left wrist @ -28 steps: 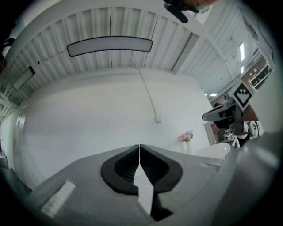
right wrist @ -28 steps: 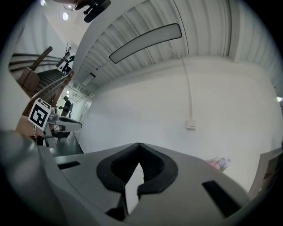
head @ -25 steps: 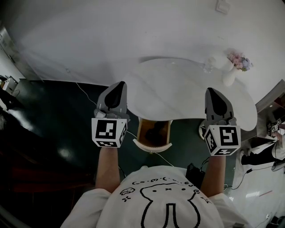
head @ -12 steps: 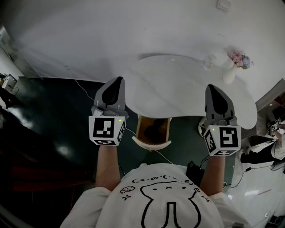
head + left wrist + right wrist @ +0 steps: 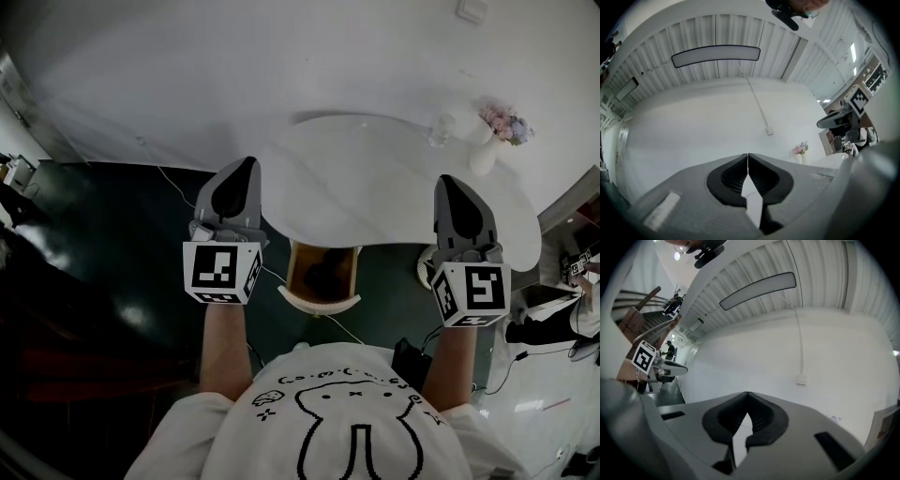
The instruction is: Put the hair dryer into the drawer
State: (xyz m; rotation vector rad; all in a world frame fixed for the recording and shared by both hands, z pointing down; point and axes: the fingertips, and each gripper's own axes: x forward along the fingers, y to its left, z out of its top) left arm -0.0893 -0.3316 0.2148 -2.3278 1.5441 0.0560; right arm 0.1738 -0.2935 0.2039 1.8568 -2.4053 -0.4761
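Hair dryer [image 5: 325, 275], a dark shape, lies inside the open wooden drawer [image 5: 319, 306] under the white oval bench [image 5: 375, 187] at frame centre. Left tongs [image 5: 247, 163] and right tongs [image 5: 447, 181] hover either side, both closed tip to tip, holding nothing.

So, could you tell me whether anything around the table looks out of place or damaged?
Nothing looks damaged or spilled. The drawer stands open under the near edge of the table, with a dark thing inside that is too dim to identify. The vase of flowers stands upright at the table's far right end.
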